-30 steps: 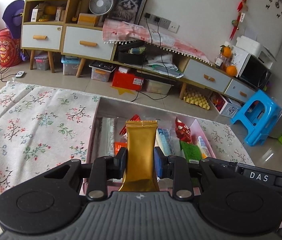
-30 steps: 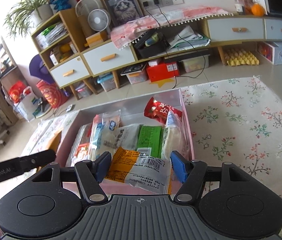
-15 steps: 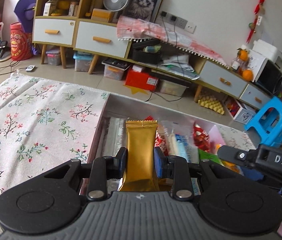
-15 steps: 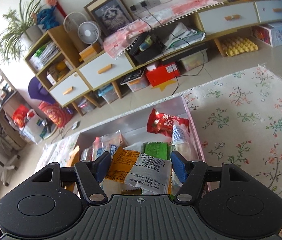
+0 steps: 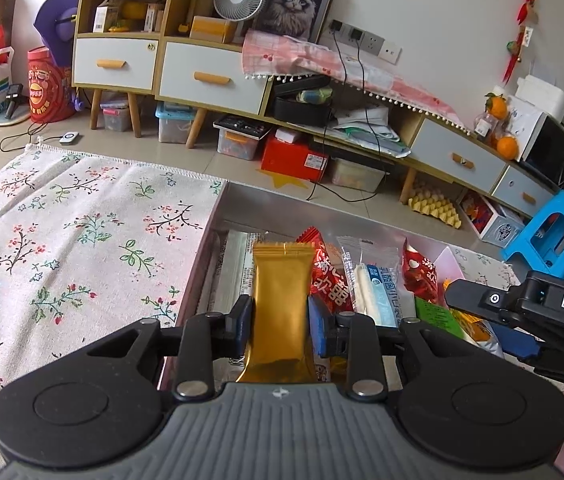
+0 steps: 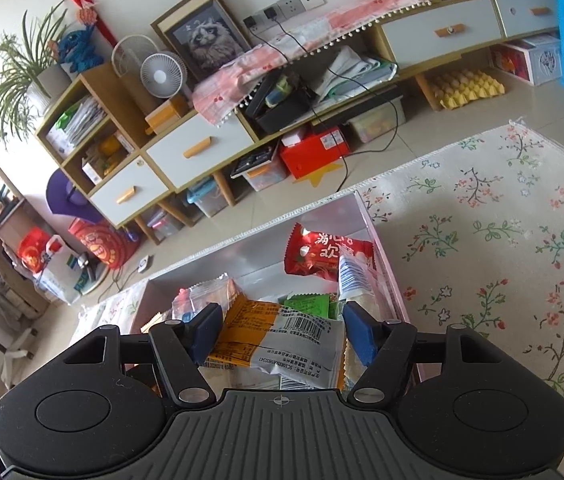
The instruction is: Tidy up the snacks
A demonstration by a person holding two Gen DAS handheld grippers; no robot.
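Above pink box (image 5: 218, 220), left gripper (image 5: 280, 322) jaws clamped on gold packet (image 5: 280, 292), right gripper (image 6: 282, 330) jaws wide, gripping orange-white packet (image 6: 282, 330)

Left tool (image 5: 280, 322) clamped shut, right tool (image 6: 280, 330) gripping, pads wider

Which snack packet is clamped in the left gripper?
The plain gold packet, upright between the left gripper fingers; the red ones lie loose in the pink box.
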